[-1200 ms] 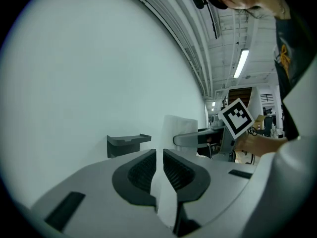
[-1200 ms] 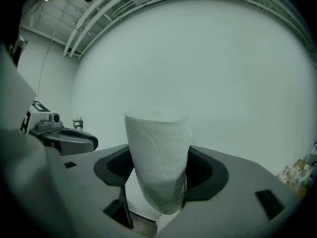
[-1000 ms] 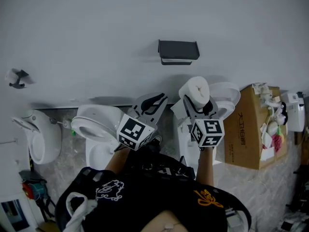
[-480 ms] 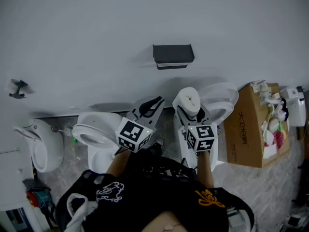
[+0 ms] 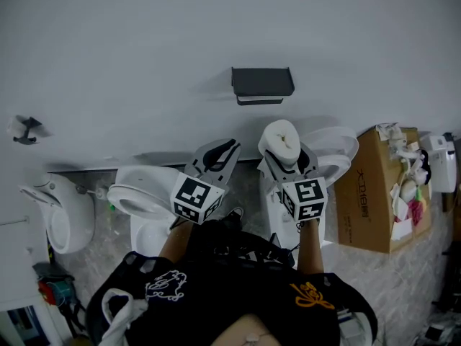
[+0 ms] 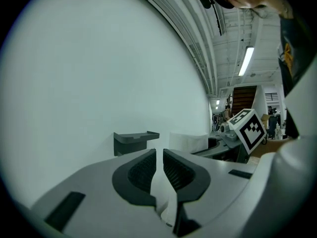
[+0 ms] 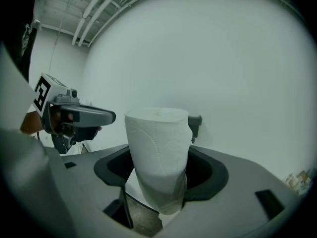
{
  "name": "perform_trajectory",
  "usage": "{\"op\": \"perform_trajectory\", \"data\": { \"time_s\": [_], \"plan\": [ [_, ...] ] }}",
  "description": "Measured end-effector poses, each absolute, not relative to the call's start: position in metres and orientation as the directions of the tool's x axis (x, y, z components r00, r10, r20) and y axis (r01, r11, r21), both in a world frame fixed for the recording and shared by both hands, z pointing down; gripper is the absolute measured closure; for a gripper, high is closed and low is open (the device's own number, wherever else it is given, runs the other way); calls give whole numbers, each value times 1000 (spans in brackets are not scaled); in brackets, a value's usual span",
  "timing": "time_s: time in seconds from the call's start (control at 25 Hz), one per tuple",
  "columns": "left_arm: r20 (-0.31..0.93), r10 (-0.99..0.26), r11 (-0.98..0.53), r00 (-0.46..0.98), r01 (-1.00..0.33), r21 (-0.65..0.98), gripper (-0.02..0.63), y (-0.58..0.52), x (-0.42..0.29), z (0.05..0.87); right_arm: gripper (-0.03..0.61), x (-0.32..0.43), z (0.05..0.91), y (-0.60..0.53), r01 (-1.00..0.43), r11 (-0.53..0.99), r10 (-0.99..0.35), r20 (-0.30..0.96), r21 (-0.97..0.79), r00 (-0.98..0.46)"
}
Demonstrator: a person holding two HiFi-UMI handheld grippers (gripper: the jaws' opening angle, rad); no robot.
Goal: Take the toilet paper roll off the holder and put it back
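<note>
Roll (image 5: 281,139): off the holder (image 5: 263,83), upright just below it.
Right gripper (image 5: 282,157): jaws clamped on the roll's lower part.
Left gripper (image 5: 230,147): below-left of the holder, jaws almost together on a white strip (image 6: 159,192), paper I think.
Done: taking off, I judge.
Left: lift the roll onto the holder, then release it.
</note>
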State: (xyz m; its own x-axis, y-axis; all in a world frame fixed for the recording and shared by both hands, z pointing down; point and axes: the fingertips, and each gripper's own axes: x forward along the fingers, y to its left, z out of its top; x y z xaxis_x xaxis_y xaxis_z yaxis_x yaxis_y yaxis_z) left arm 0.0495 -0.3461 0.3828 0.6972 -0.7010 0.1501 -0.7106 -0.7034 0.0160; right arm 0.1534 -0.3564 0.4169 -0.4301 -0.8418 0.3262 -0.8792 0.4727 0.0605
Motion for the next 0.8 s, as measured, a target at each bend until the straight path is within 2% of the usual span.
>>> {"op": "perform_trajectory", "data": {
  "time_s": [0.32,0.52,0.8],
  "plan": [
    [139,-721,-685,679,-729,8,572,-356,33,380,272,124,353,-396,-817,557,-826,212,152,-523],
    [123,-730,-676,673,-736,14,572,-360,26,378,272,116,320,-430,-798,560,-828,170,225,-533],
    [102,-741,-665,664,-746,27,572,-364,16,378,272,106,295,-476,-788,567,-823,136,242,-551]
  ]
}}
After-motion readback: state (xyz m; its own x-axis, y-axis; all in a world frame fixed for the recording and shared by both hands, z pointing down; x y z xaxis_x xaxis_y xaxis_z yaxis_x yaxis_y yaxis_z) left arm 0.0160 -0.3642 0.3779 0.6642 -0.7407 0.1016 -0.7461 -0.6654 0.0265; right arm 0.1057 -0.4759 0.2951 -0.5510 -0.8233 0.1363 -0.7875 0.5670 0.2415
